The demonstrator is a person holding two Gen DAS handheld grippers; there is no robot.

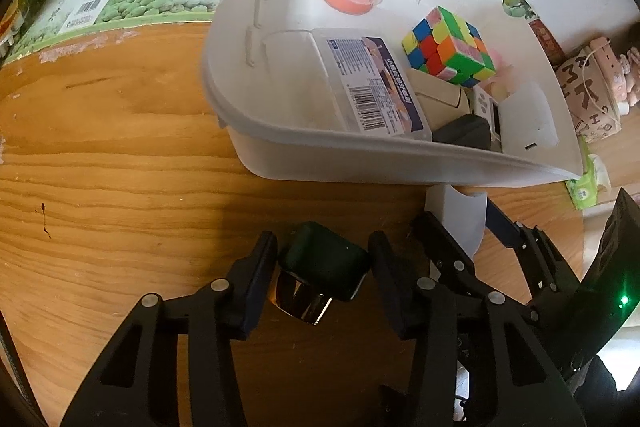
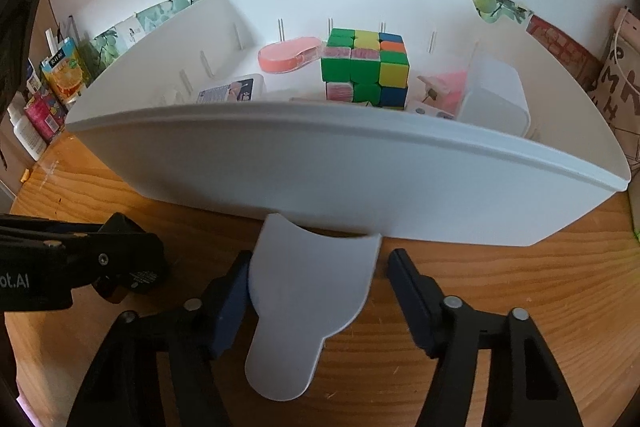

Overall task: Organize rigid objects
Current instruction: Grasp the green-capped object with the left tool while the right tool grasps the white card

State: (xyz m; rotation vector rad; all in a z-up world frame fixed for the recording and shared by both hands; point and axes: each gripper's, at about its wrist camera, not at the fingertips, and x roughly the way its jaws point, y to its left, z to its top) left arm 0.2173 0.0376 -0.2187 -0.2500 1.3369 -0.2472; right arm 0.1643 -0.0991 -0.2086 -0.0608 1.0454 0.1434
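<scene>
The left gripper (image 1: 322, 267) pinches the dark green block (image 1: 324, 259) just above the table (image 1: 120, 167); lift it clear of the bin (image 1: 320, 143) rim before releasing; the right gripper (image 2: 316, 291) stands spread around the white divider (image 2: 308, 303), which rests near the bin wall

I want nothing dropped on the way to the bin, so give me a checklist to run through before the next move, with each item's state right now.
1. Left tongs around the dark green object: ok, a finger on each side.
2. Left grip firm: cannot tell, contact looks close but is unclear.
3. Right tongs closed on the white divider piece: not ok, jaws open, the right finger apart from it.
4. Free floor in the white bin: ok, its left part is bare.
5. Bin contents settled: ok, puzzle cube, orange case and labelled clear box lie inside.
6. Path over the near rim: cannot tell.
</scene>
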